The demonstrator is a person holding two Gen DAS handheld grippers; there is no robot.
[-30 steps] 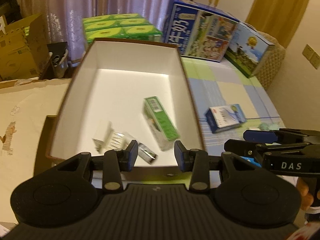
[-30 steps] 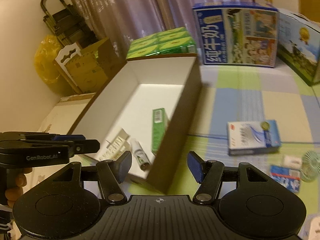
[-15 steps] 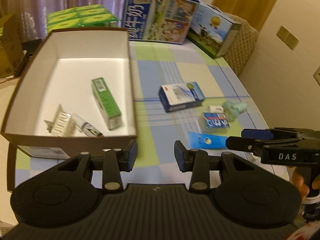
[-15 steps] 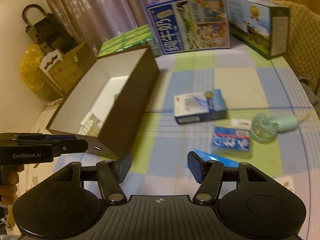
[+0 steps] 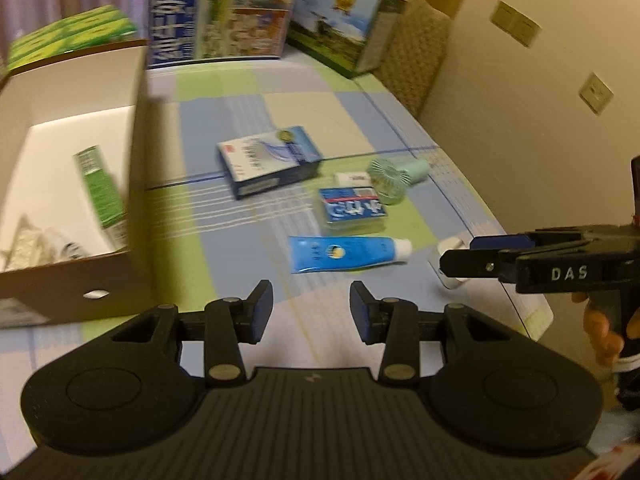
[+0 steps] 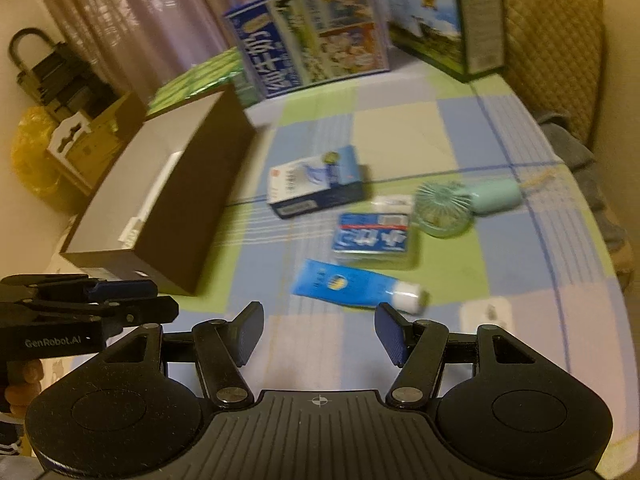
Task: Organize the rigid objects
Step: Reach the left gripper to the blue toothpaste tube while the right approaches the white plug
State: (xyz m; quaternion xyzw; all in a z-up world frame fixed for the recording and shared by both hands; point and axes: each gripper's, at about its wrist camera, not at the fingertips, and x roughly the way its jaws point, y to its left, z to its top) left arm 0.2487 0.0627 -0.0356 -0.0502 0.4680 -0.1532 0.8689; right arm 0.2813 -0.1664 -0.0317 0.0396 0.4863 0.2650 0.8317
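On the checked tablecloth point(image 5: 248, 220) by drawn curtains point(image 6: 132, 28), both jaws gape, gripping nothing

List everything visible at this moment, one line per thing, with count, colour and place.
storage box: 1, brown outside, white inside, left on table
green carton: 1, green, inside storage box
tube: 1, blue with white cap, nearest the tongs
tissue pack: 1, blue and white, beyond the tube
medicine box: 1, white and blue, mid-table
hand fan: 1, mint green, right of the tissue pack
milk cartons: 2, blue printed, far end of table
tablecloth: 1, blue-green checks
left tongs: open, empty
right tongs: open, empty
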